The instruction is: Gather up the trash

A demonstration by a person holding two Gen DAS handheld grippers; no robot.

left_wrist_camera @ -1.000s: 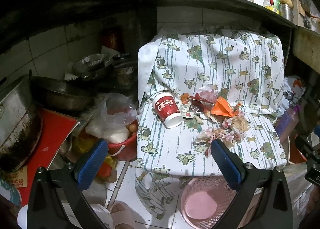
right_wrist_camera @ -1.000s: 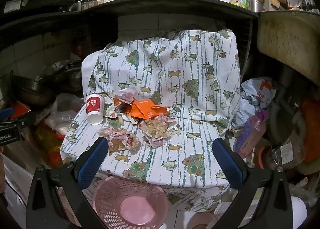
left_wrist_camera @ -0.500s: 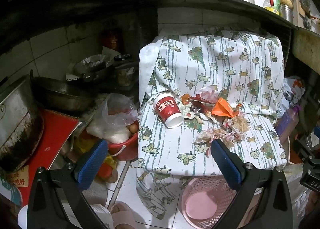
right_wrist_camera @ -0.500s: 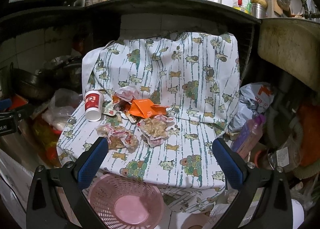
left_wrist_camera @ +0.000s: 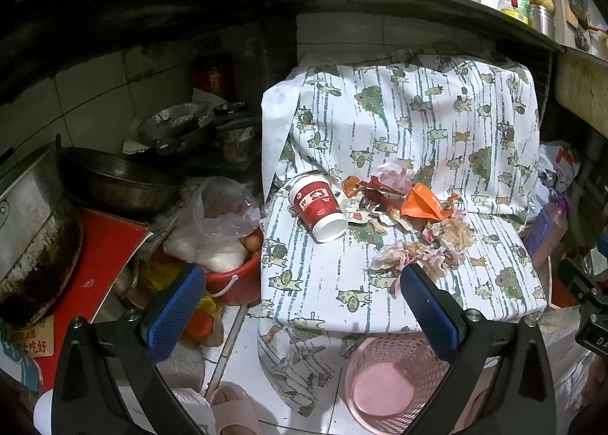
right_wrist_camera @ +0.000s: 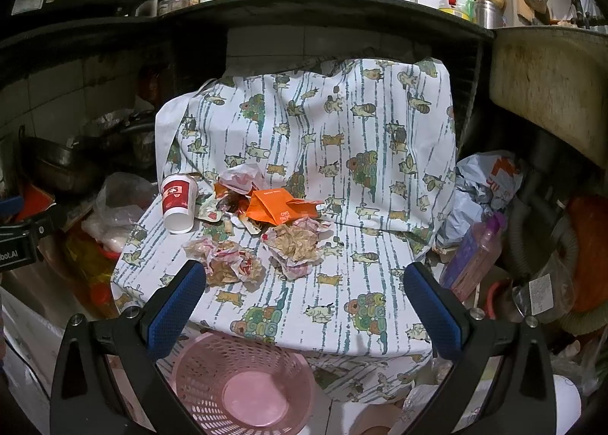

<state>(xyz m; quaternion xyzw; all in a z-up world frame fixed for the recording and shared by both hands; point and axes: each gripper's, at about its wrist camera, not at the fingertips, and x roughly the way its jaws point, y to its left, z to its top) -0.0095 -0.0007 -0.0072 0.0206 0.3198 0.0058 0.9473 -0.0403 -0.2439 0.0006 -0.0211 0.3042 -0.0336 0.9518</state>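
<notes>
Trash lies on a chair draped in a cat-print cloth (left_wrist_camera: pixel 326 283) (right_wrist_camera: pixel 380 268): a red paper cup (left_wrist_camera: pixel 318 209) (right_wrist_camera: pixel 177 203) on its side, an orange wrapper (left_wrist_camera: pixel 423 205) (right_wrist_camera: pixel 281 205), and crumpled paper wrappers (left_wrist_camera: pixel 421 252) (right_wrist_camera: pixel 231 262) (right_wrist_camera: pixel 298 245). A pink mesh bin (left_wrist_camera: pixel 383 382) (right_wrist_camera: pixel 247 385) stands on the floor below the seat's front edge. My left gripper (left_wrist_camera: pixel 300 306) is open and empty, in front of the seat. My right gripper (right_wrist_camera: pixel 304 306) is open and empty, above the bin and short of the wrappers.
Left of the chair are dark pans (left_wrist_camera: pixel 117 180), a metal pot (left_wrist_camera: pixel 34 230), a red bucket with bagged food (left_wrist_camera: pixel 231 260). Right of it are a purple bottle (right_wrist_camera: pixel 475 256), plastic bags (right_wrist_camera: pixel 482 184), a hose. A dark counter (right_wrist_camera: pixel 304 13) overhangs the chair back.
Both views have shifted slightly: the chair and trash sit a little higher and farther in the right wrist view. Both grippers stay open. No trash has moved.
</notes>
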